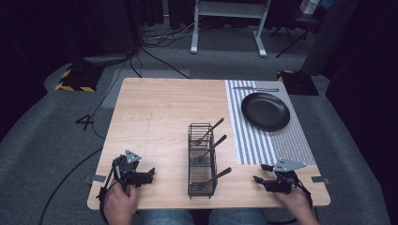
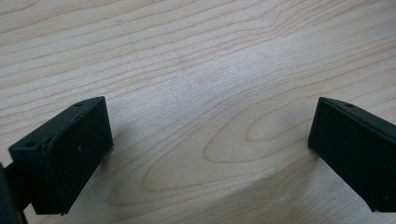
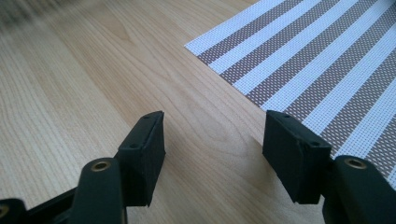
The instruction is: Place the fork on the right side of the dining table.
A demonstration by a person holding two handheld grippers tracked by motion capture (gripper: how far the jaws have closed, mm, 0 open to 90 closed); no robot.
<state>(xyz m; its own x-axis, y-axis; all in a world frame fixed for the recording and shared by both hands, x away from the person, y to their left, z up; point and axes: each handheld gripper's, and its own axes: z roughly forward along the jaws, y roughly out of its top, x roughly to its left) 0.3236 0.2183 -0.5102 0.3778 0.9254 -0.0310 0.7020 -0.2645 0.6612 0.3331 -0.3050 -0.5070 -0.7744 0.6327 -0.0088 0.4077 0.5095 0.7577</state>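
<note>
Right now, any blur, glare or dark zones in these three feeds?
High view: table evenly lit, surroundings fall to near black, black plate shows a faint sheen. Left gripper view: soft pale glare on the wood between the open jaws, jaw shadows below them. Right gripper view: far top-left corner blurred, striped placemat weave sharp.

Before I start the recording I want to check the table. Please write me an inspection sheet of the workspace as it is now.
Surface: light wooden table, striped woven placemat on its right part.
Job's things: black wire-mesh caddy holding three dark-handled utensils; round black plate on the placemat; silver utensil beyond the plate.
Clutter: nothing seen.
Grippers: left gripper and right gripper open, empty, at the near edge.
Cables: black cables across the floor; one trails from the left gripper.
Surroundings: grey carpet, white desk frame, yellow-black striped bases.
</note>
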